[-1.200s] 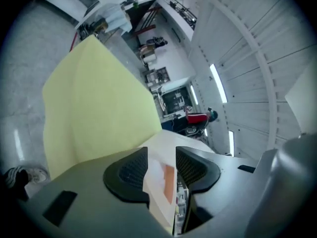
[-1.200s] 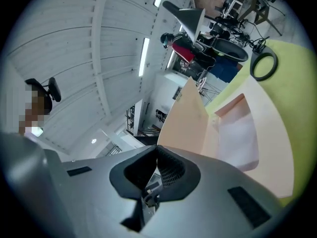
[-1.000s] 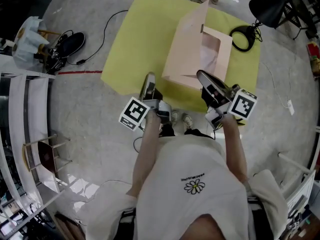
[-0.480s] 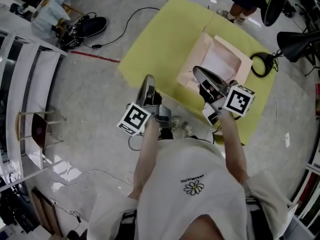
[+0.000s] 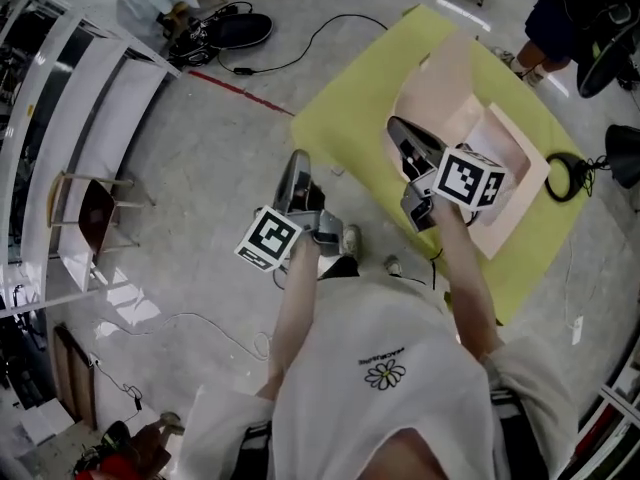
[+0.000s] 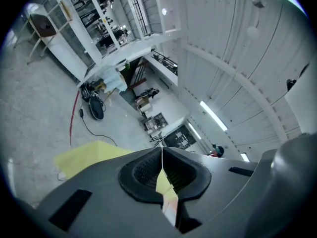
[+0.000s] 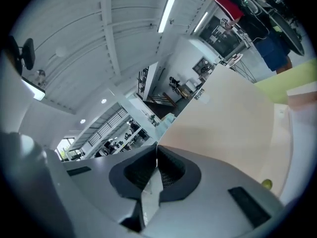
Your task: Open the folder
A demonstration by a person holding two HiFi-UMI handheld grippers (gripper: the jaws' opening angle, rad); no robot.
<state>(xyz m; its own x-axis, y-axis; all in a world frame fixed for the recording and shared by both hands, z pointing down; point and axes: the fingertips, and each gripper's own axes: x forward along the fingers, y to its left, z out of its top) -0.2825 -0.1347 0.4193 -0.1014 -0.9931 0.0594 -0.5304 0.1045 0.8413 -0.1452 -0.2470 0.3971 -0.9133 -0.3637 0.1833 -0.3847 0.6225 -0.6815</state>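
Moved in over the folder (image 5: 515, 183), my right claw (image 5: 397, 128) pinches its cover (image 5: 445, 73); left claw (image 5: 297, 158) pressed together. Next, I'd lay the cover flat.

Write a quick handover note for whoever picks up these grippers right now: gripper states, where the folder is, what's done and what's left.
Left gripper: shut, empty, over the floor beside the yellow mat.
Right gripper: shut, apparently on the edge of the folder cover, holding it raised.
Folder: on the mat, part open, papers showing.
Left to do: swing the cover fully over, lay it flat, release.
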